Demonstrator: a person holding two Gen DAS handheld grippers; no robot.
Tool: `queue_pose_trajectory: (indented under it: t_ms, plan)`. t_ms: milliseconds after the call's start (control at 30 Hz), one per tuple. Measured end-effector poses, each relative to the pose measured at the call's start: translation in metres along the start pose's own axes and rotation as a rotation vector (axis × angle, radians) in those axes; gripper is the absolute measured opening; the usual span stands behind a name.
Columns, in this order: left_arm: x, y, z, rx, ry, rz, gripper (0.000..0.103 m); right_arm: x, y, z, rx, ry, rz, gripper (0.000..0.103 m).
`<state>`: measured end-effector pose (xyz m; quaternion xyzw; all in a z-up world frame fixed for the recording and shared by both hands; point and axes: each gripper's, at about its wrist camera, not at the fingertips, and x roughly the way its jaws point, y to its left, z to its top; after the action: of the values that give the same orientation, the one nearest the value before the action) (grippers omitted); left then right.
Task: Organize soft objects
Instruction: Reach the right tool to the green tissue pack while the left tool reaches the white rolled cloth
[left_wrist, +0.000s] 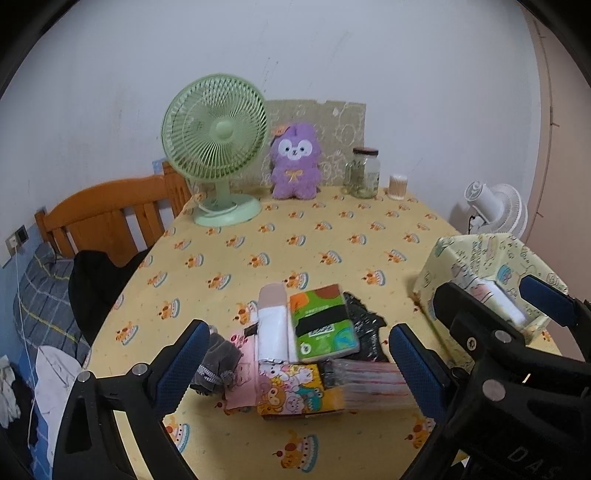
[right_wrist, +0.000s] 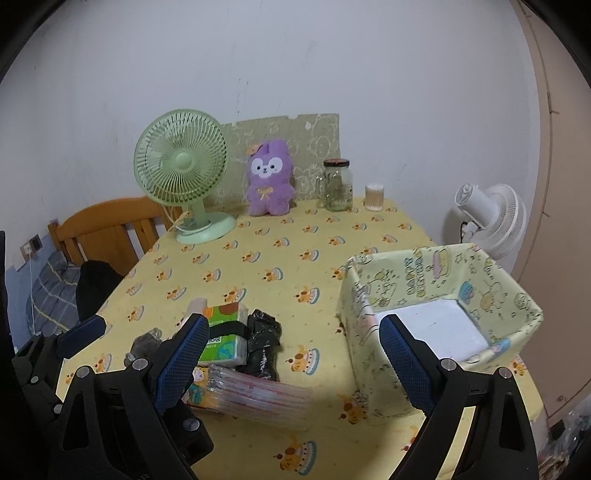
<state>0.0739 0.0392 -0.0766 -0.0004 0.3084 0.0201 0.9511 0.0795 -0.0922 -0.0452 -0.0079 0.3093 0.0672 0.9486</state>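
Note:
A pile of soft packs lies near the front of the yellow tablecloth: a green tissue pack (left_wrist: 325, 325) (right_wrist: 225, 332), a white and pink pack (left_wrist: 273, 325), a grey pouch (left_wrist: 218, 362), a cartoon-printed pack (left_wrist: 291, 395), a black plastic bag (left_wrist: 365, 332) (right_wrist: 262, 343) and a clear-wrapped pack (left_wrist: 365, 384) (right_wrist: 258, 395). My left gripper (left_wrist: 299, 369) hovers open over the pile, touching nothing. My right gripper (right_wrist: 295, 362) is open and empty, between the pile and a pale yellow fabric box (right_wrist: 417, 280) (left_wrist: 480, 254) with a white bottom. A purple plush toy (left_wrist: 293, 162) (right_wrist: 267, 177) sits at the back.
At the table's far edge stand a green desk fan (left_wrist: 216, 147), a glass jar (left_wrist: 364, 171) and a small swab container (left_wrist: 398, 186). A white fan (right_wrist: 491, 218) is behind the box. A wooden headboard (left_wrist: 107, 214), dark clothing (left_wrist: 92, 280) and a bed lie left.

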Motion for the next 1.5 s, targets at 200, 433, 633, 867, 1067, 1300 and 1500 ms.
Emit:
queue_pose_trajectory:
  t_ms: [200,433,633,867,1067,1300,1500]
  plan:
    - [0.021,0.013,-0.009,-0.032,0.052,0.014,0.098,0.021,0.011,-0.006,-0.019,0.029,0.010,0.090]
    - [0.041,0.023,-0.015,-0.055,0.100,0.039,0.095,0.046,0.018,-0.011,-0.026,0.080,0.022,0.088]
    - [0.056,0.035,-0.017,-0.071,0.139,0.072,0.087,0.066,0.026,-0.013,-0.033,0.122,0.047,0.088]
    - [0.078,0.044,-0.015,-0.067,0.183,0.066,0.071,0.083,0.037,-0.012,-0.056,0.143,0.059,0.088]
    - [0.088,0.041,-0.015,-0.036,0.173,0.096,0.064,0.096,0.046,-0.013,-0.069,0.163,0.080,0.088]
    - [0.092,0.036,-0.016,0.007,0.154,0.091,0.052,0.113,0.051,-0.018,-0.049,0.198,0.095,0.085]
    - [0.097,0.034,-0.018,0.013,0.165,0.077,0.050,0.124,0.054,-0.021,-0.049,0.231,0.119,0.062]
